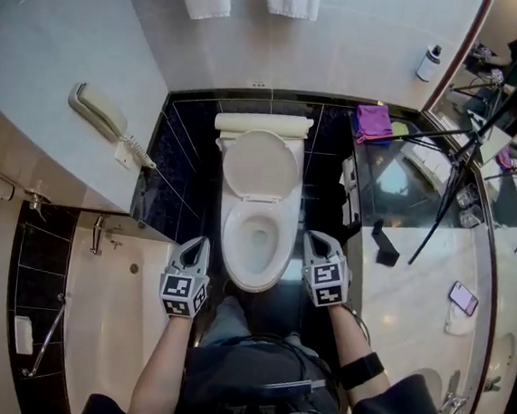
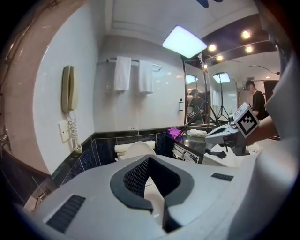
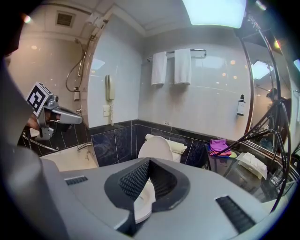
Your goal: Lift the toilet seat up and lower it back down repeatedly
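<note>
The left gripper (image 1: 199, 242) and the right gripper (image 1: 315, 240) are both clenched, tips meeting, with nothing between the jaws. In the head view they flank the front of the bowl (image 1: 231, 235), apart from its rim. In each gripper view the gripper's own body covers most of the bowl. Beyond them the toilet seat (image 1: 261, 165) stands raised, leaning back on the tank (image 1: 263, 123). Its hinge end is low, its long axis upright, and its face is toward the person. Seat and lid cannot be told apart there.
</note>
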A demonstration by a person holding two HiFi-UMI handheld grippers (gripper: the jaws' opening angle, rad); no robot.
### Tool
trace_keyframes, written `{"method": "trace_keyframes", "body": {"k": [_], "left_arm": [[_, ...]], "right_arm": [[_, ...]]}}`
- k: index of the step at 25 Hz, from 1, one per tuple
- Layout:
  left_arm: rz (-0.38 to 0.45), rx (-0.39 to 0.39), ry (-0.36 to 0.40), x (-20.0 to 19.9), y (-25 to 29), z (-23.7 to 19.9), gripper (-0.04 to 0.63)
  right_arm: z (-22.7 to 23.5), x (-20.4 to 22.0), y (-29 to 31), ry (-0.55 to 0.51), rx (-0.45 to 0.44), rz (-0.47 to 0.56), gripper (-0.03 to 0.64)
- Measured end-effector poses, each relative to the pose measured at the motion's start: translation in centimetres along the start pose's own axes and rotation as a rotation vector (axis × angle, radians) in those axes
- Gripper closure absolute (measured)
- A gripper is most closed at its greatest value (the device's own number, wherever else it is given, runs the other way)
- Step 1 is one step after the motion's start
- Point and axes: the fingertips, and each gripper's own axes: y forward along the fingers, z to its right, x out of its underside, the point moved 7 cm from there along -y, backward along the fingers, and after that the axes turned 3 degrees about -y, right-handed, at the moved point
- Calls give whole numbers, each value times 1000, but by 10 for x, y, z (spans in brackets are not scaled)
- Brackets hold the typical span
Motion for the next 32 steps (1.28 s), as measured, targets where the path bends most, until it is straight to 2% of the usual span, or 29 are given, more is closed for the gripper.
{"method": "trace_keyframes", "body": {"k": [4,7,21,28,32], "left_arm": [[39,2,6,-16,-9,2,595],[56,-8,-13,-22,-11,0,595],[54,-16,12,-17,-6,10,595],[59,-20,22,-19,7,1,595],[50,-7,45,-12,21,-4,595]], "right_arm": [[5,-2,-15,36,11,17,598],[10,4,-14,14,16,22,599],[14,6,-14,6,-12,-8,600],[18,13,4,26,14,-31,597],[20,26,21,81,18,-53,554]]}}
